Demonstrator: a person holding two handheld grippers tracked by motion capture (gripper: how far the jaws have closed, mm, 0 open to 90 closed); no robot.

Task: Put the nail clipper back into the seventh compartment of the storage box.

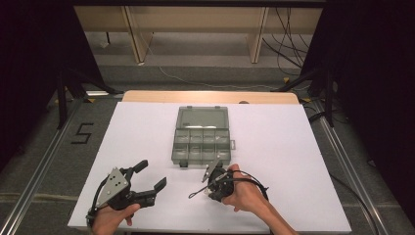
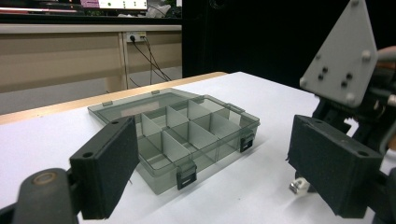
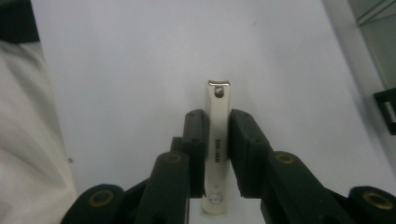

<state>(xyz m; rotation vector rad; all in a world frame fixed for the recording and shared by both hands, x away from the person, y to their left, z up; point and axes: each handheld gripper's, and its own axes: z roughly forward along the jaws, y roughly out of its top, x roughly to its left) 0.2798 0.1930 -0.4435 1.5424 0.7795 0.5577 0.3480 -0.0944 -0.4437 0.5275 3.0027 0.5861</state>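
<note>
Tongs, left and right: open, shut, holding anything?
Left tongs: open, holding nothing, above the white table.
Right tongs: shut on the slim cream-and-silver metal nail clipper.

Our two black grippers, bare forearms

We carry a left gripper (image 1: 151, 176) with a grey three-cornered plate (image 1: 112, 185) dotted with dark screws; its jaws wear flat black pads (image 2: 109, 167) on brass-pinned links; our right gripper (image 3: 216, 140) has the same black jaws and brass pivots (image 3: 172, 158); a black cable (image 1: 254, 182) loops from it; we wear no sleeves.
</note>
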